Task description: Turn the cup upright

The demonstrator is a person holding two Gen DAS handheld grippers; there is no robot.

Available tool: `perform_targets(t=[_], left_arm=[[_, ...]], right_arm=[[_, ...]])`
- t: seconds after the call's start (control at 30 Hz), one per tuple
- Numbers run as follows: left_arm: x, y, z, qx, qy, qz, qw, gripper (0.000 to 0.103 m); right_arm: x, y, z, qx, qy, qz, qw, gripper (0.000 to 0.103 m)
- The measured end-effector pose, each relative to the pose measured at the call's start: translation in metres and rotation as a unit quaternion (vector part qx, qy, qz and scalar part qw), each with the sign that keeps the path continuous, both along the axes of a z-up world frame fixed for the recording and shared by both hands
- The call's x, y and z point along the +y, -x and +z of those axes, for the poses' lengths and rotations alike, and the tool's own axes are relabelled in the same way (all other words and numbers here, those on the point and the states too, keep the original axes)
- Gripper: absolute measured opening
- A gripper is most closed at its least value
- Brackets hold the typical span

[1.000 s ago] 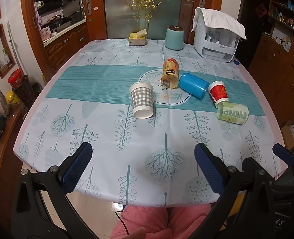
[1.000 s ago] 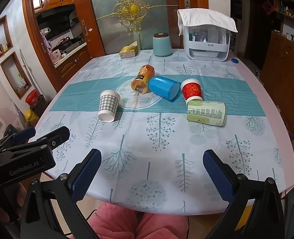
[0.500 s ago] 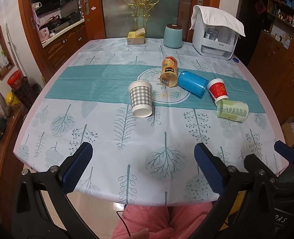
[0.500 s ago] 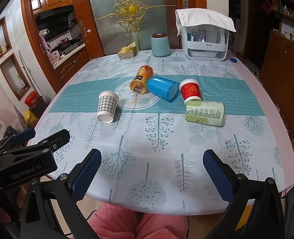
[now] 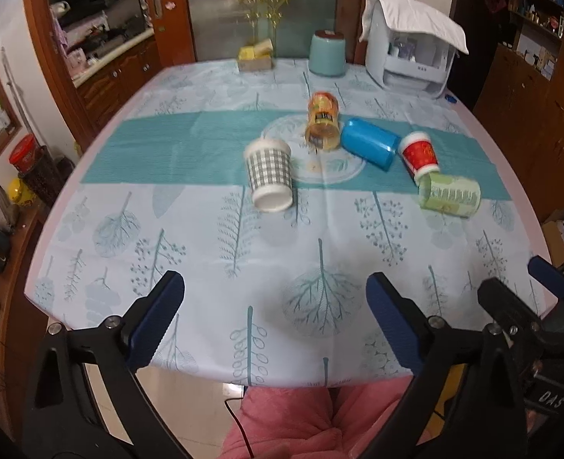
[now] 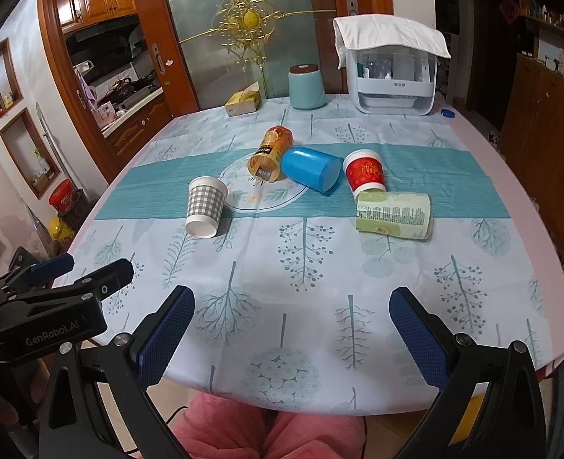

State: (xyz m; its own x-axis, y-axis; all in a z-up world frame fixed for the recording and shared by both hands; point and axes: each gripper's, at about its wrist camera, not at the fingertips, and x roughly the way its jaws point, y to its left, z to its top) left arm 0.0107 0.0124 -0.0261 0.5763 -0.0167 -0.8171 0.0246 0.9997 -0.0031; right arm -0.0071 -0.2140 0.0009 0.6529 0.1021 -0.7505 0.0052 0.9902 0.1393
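Observation:
Several cups lie on their sides in the middle of the table: a grey checked paper cup (image 5: 269,174) (image 6: 204,205), an orange clear cup (image 5: 322,121) (image 6: 269,153), a blue cup (image 5: 369,147) (image 6: 311,168), a red paper cup (image 5: 419,154) (image 6: 365,171) and a green paper cup (image 5: 450,194) (image 6: 394,214). My left gripper (image 5: 275,317) is open and empty over the near table edge. My right gripper (image 6: 292,338) is open and empty, also at the near edge. The left gripper also shows in the right wrist view (image 6: 52,294).
The table (image 5: 129,229) has a tree-print cloth with a teal band. At the far edge stand a tissue box (image 5: 255,57), a teal canister (image 5: 327,55) and a white appliance under a towel (image 5: 412,53). Wooden cabinets flank both sides. Pink-clad legs show below the near edge.
Both grippers have edged slightly forward toward the cups. The cups have not moved. Both grippers stay open.

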Motion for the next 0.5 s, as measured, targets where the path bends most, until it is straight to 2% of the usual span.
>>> perform_targets(t=[0.1, 0.17, 0.3, 0.4, 0.5], left_arm=[[0.002, -0.005, -0.016, 0.022, 0.006, -0.006, 0.9997, 0.092], [0.002, -0.009, -0.027, 0.037, 0.005, -0.010, 0.9992, 0.091], [0.003, -0.022, -0.050, 0.069, 0.005, -0.011, 0.9976, 0.090], [0.002, -0.036, -0.059, 0.080, 0.000, -0.029, 0.9964, 0.090], [-0.006, -0.055, -0.058, 0.075, -0.021, -0.067, 0.9947, 0.090]], right_arm=[[-0.007, -0.006, -0.017, 0.006, -0.026, -0.009, 1.000, 0.103], [-0.012, -0.008, -0.028, -0.005, -0.039, -0.014, 0.999, 0.103], [-0.016, -0.012, -0.049, -0.041, -0.012, -0.038, 0.998, 0.103], [-0.018, -0.019, -0.062, -0.046, 0.000, -0.045, 0.998, 0.103], [-0.022, -0.028, -0.074, -0.041, -0.001, -0.045, 0.998, 0.103]])
